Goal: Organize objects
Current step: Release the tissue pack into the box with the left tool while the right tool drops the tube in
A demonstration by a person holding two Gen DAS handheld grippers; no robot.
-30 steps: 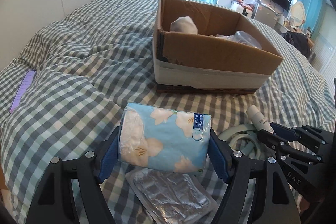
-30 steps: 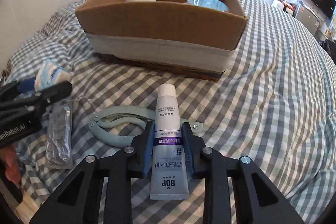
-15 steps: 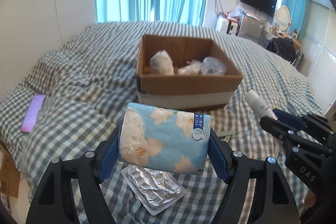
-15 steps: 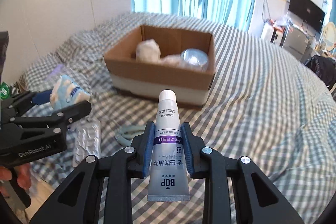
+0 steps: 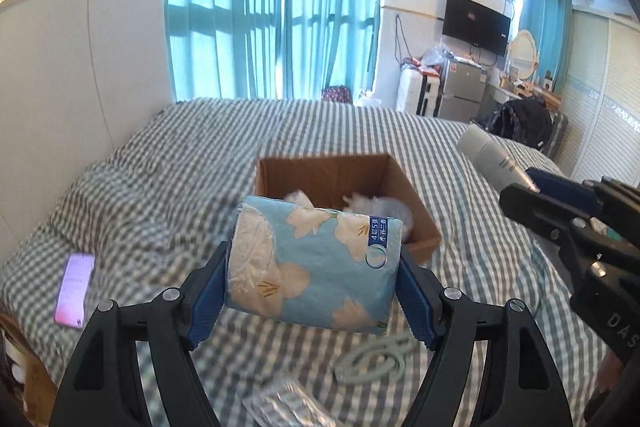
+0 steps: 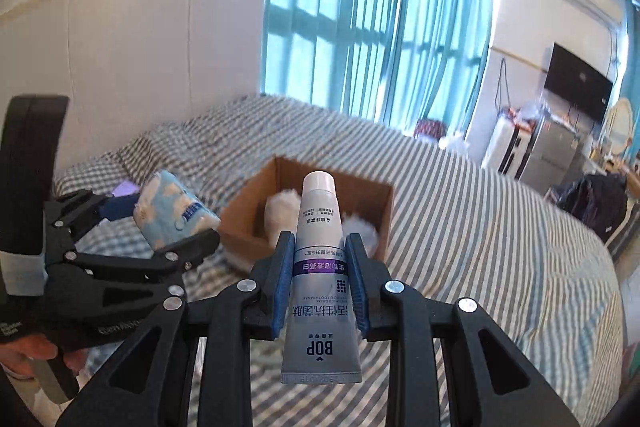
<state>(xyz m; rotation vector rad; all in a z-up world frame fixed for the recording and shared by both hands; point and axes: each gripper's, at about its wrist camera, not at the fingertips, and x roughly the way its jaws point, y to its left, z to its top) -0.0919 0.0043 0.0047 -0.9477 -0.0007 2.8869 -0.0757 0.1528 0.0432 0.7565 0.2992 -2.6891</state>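
My left gripper (image 5: 314,269) is shut on a blue flowered tissue pack (image 5: 312,267) and holds it high above the bed, just short of the open cardboard box (image 5: 344,175). My right gripper (image 6: 320,275) is shut on a grey BOP toothpaste tube (image 6: 320,283), cap forward, also raised above the bed. The box (image 6: 248,219) holds white wrapped items and sits ahead of both grippers. The tube (image 5: 490,159) and right gripper show at the right of the left wrist view. The tissue pack (image 6: 172,215) and left gripper show at the left of the right wrist view.
The bed has a checked cover (image 5: 168,187). On it lie a purple card (image 5: 74,289), a pale green ring-shaped tool (image 5: 374,359) and a foil blister pack (image 5: 288,407). A TV, a fridge and a desk stand at the far right wall.
Both grippers have risen well above the bed with their objects held. The box now looks smaller and farther below. The blister pack and green tool have dropped low in the left wrist view.
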